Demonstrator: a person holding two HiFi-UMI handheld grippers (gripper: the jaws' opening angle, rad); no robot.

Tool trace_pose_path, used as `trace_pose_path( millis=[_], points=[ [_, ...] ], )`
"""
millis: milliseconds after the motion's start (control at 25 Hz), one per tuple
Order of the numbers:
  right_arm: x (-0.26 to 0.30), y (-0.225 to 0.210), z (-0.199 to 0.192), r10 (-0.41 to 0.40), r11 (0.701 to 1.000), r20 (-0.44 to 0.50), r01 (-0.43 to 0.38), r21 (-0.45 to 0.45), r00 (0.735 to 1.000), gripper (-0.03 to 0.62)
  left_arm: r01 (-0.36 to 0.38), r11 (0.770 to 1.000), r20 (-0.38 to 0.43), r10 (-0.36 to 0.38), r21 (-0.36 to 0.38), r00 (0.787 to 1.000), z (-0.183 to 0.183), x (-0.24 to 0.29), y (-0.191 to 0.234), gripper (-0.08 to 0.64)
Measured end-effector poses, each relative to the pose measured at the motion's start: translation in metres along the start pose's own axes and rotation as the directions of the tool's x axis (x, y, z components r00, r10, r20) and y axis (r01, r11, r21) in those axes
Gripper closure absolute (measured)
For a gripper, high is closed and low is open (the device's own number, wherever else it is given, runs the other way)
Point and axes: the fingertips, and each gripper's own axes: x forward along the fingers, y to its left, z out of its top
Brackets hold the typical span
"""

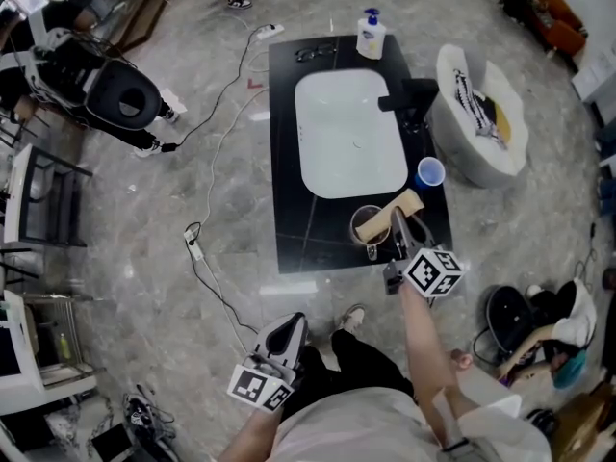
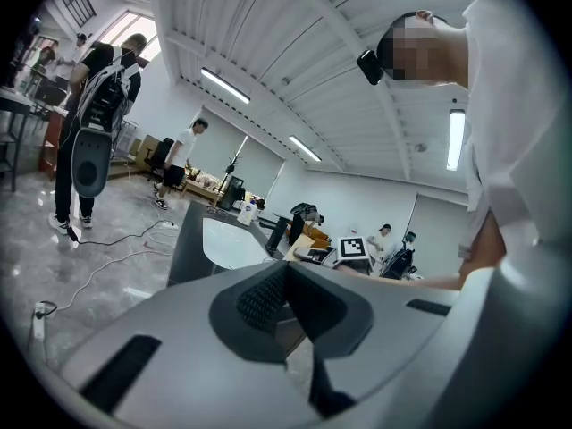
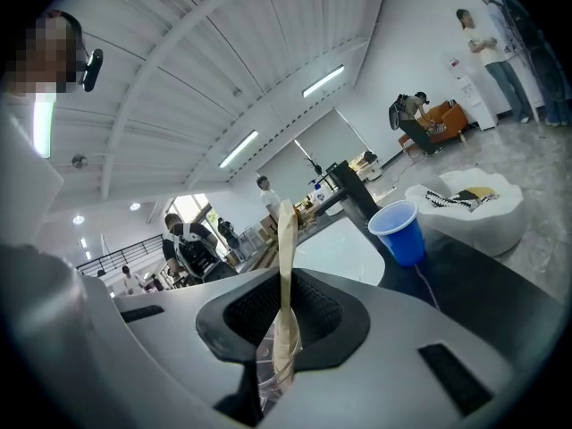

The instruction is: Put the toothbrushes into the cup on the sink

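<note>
Left gripper [image 1: 287, 333] sits closest, by the person's pale shirt [image 1: 346, 433], over grey marbled floor [image 1: 144, 248]. Its dark ribbed pads [image 2: 261, 297] are pressed together with nothing between them. Right gripper [image 1: 398, 227] is out over the near right corner of the glossy black counter [image 1: 289, 162]. Its jaws are clamped on a flat beige paper toothbrush packet [image 3: 286, 266], whose clear crinkly plastic end sits down in the pads. Packet stands up out of the jaws, long and thin. Head view shows it slanting across the round shiny-rimmed cup [image 1: 367, 227]; contact unclear. Blue plastic cup [image 1: 430, 172] stands just beyond, right of the white rounded-rectangle basin [image 1: 348, 133]. Black faucet [image 1: 409, 97] and white pump bottle [image 1: 371, 36] sit farther back.
</note>
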Motion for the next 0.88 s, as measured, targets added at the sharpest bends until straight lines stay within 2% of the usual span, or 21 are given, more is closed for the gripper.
trace_pose_path(
  millis=[320,400,880],
  points=[
    [0.003,0.0,-0.003,0.009,0.996,0.003,-0.009,-0.089,1.0,0.533,0.007,1.0,0.007,-0.007,-0.01,1.0,-0.002,0.004,-0.003,0.558],
    [0.002,0.0,-0.005,0.014,0.995,-0.007,-0.015,-0.096,1.0,0.457,0.006,1.0,0.009,-0.006,-0.009,1.0,-0.001,0.002,-0.002,0.558],
    [-0.006,-0.007,0.008,-0.043,0.986,0.002,0.042,-0.161,0.999,0.453,0.031,0.999,0.008,-0.031,-0.017,0.999,-0.003,0.003,-0.002,0.558]
  ],
)
